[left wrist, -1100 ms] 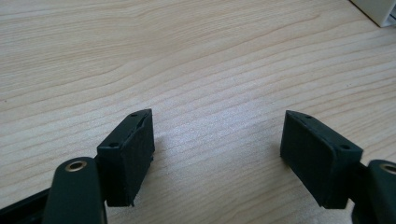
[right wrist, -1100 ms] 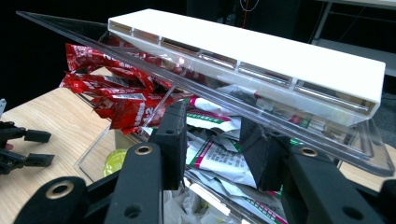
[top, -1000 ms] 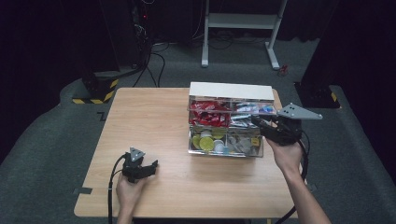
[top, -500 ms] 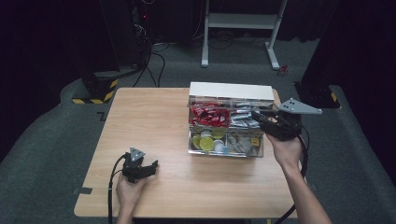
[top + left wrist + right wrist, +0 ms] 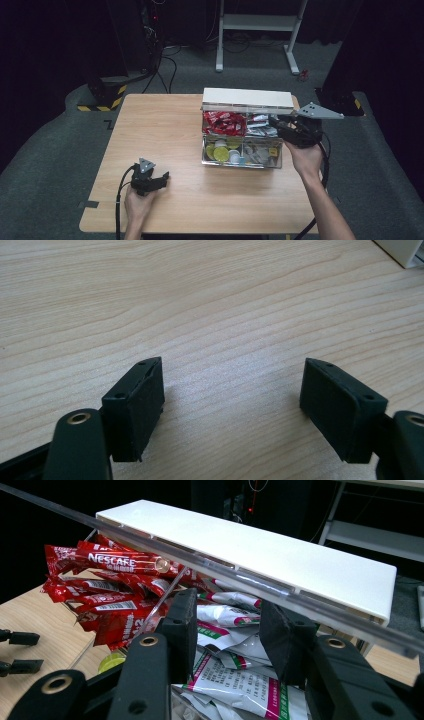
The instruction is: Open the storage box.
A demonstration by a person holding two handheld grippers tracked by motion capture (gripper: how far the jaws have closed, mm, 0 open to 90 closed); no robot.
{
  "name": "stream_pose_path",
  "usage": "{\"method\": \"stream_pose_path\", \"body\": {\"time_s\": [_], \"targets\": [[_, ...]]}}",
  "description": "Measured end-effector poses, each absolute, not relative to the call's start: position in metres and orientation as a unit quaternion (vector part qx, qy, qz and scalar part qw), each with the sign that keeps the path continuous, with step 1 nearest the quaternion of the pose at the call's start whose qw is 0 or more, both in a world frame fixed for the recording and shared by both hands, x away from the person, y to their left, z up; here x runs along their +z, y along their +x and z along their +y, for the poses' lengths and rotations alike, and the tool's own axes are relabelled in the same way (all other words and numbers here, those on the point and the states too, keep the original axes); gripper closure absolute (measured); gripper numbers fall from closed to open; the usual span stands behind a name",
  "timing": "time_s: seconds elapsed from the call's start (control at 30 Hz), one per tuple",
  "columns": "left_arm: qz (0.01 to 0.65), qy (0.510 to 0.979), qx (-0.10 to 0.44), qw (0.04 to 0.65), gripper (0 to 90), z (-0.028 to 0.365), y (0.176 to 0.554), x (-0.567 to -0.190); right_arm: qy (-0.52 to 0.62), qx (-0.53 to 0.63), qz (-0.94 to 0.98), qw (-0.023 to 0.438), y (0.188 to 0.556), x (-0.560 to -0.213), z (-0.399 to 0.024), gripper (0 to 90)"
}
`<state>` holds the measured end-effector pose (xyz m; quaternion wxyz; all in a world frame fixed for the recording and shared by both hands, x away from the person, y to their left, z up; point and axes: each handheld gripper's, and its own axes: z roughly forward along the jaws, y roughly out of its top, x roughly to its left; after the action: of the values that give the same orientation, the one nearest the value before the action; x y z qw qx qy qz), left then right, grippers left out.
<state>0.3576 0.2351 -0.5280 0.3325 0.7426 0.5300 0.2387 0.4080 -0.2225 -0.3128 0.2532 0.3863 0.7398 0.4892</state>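
1. Your right gripper [image 5: 278, 125] hangs at the right end of the clear plastic organiser box [image 5: 242, 160], over the rear right compartment, where the white-and-green sachets [image 5: 235, 680] lie in a crinkled heap
2. Its fingers [image 5: 182, 625] have just been opening; they stand a narrow gap apart with nothing pinched between the flat black pads, the sachets lying just beyond them
3. The box sits on the right half of the pale wood-grain surface [image 5: 160, 130], its white slab lid [image 5: 247, 99] raised at the back
4. Glossy red Nescafé sticks [image 5: 100, 580] fill the rear left compartment, piled loosely; a thin clear divider [image 5: 167, 597] separates them from the sachets
5. Round yellow and green discs [image 5: 220, 151] lie in the front left compartment; the small bits in the front right one are too fine to name
6. Your left gripper [image 5: 162, 180] rests near the front left of the surface, well apart from the box, its blocky, matte fingers [image 5: 137, 407] spread wide over bare wood
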Motion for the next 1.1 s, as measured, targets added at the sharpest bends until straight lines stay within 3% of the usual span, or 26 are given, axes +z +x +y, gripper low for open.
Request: {"method": "stream_pose_path", "body": {"time_s": [0.37, 1.1], "targets": [[0.528, 0.74, 0.224, 0.351, 26.4, 0.237, 0.357, -0.525, 0.387, 0.488, 0.739, 0.256, 0.412, -0.308, -0.221, 56.6], [0.492, 0.722, 0.185, 0.45, 28.5, 0.223, 0.364, -0.475, 0.386, 0.491, 0.738, 0.256, 0.415, -0.304, -0.22, 55.2]]}}
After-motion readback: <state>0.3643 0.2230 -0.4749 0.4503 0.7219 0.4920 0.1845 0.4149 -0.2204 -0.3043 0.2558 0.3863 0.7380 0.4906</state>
